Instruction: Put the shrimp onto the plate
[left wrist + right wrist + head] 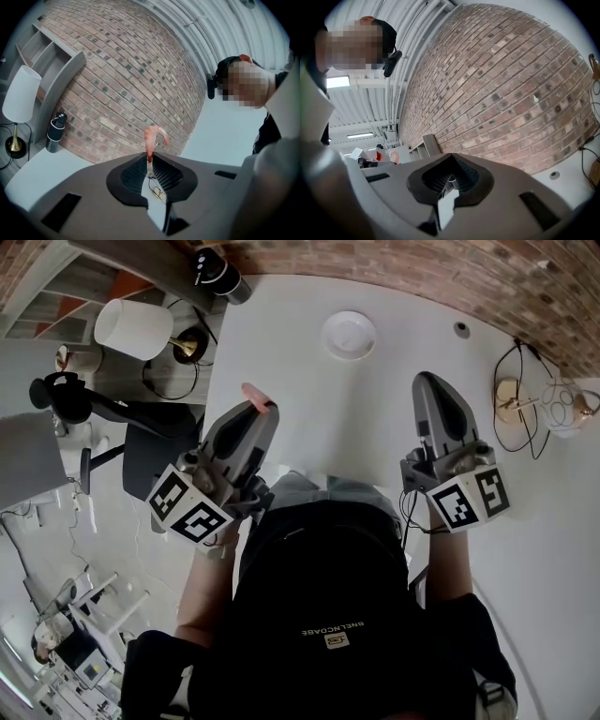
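Note:
A pink shrimp [257,397] sticks out from the tip of my left gripper [263,409], which is shut on its tail end. In the left gripper view the shrimp [153,138] curls upward above the jaws in front of the brick wall. A small white plate [349,335] sits on the white table [309,409] near the far edge, ahead and to the right of the shrimp. My right gripper [425,381] is raised over the table at the right, shut with nothing between its jaws. The right gripper [450,178] faces the brick wall.
A black bottle [222,274] stands at the table's far left corner, also seen as a bottle [55,132] in the left gripper view. A white lamp [134,329] stands left of the table. Cables and gold objects [511,399] lie at the right edge.

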### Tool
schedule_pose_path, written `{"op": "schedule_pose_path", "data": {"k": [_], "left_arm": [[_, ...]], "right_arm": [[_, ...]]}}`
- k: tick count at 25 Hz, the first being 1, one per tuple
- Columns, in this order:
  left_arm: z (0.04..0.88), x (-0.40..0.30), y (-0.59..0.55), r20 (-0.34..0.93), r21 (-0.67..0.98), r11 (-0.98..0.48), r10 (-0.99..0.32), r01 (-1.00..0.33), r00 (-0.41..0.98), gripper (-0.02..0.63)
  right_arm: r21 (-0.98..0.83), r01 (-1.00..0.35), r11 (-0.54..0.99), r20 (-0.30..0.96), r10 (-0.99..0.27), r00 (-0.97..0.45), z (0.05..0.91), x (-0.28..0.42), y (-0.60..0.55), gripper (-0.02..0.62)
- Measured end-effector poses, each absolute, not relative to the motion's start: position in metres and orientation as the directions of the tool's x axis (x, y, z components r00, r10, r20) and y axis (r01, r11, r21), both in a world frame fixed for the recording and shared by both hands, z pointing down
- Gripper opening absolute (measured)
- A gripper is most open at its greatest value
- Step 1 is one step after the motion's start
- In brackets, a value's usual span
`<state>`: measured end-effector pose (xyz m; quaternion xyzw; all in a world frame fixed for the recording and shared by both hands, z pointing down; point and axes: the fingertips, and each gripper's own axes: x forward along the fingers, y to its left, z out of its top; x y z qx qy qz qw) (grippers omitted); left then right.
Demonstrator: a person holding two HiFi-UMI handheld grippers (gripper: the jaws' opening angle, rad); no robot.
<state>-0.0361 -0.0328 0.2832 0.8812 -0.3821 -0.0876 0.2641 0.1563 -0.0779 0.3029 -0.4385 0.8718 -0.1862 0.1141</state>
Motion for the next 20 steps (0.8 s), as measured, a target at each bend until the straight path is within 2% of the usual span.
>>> {"op": "schedule_pose_path", "data": {"k": [20], "left_arm": [[0.288, -0.033, -0.050, 0.061, 0.536, -0.594, -0.682, -0.600, 0.729, 0.038]], "right_arm": [[-0.425, -0.754, 0.501, -0.027, -0.839, -0.543, 0.303, 0.164, -0.085, 0.003]]}}
